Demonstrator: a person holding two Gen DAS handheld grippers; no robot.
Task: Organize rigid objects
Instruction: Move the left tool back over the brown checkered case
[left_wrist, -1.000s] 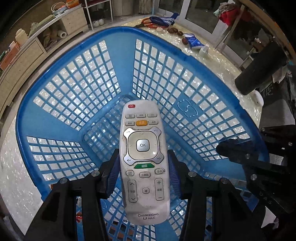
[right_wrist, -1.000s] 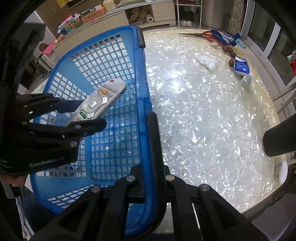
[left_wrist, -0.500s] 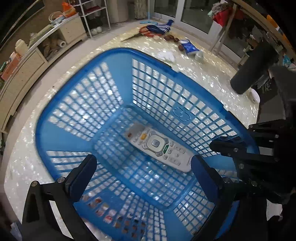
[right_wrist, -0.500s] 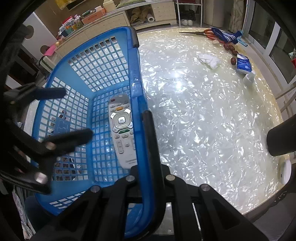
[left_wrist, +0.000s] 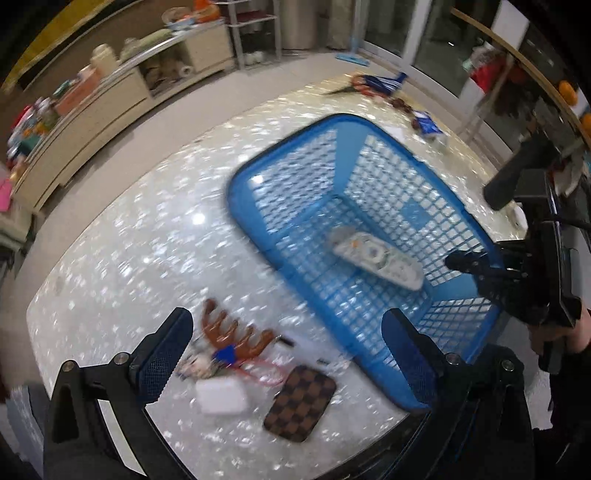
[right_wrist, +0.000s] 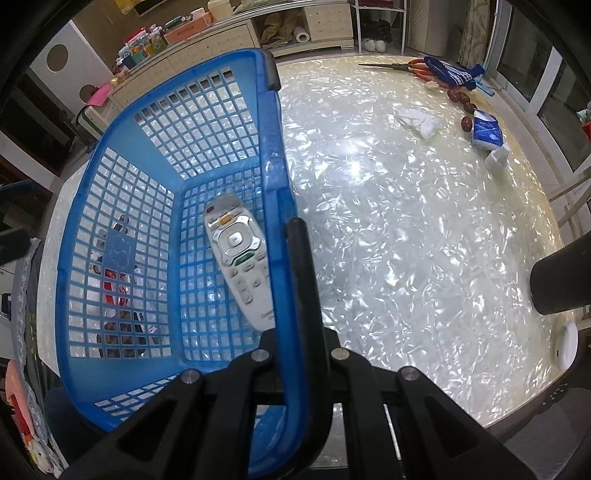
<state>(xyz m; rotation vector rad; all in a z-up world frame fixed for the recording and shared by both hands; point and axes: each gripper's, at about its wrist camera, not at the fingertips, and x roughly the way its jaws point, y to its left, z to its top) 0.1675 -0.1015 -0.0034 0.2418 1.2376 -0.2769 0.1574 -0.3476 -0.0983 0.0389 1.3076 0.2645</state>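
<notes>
Black jaws of the left gripper (left_wrist: 284, 354) gape wide, empty, above the pearly tabletop (left_wrist: 147, 236). Right gripper (right_wrist: 293, 280) pinches the blue basket (right_wrist: 273, 177) rim; remote control (right_wrist: 240, 258) lies inside along that wall.

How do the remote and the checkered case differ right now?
The remote lies inside the blue basket; the checkered case lies on the table outside it. The remote is long, narrow and pale grey with buttons; the case is shorter, broader and brown-checkered. Both lie flat, and nothing grips either.
</notes>
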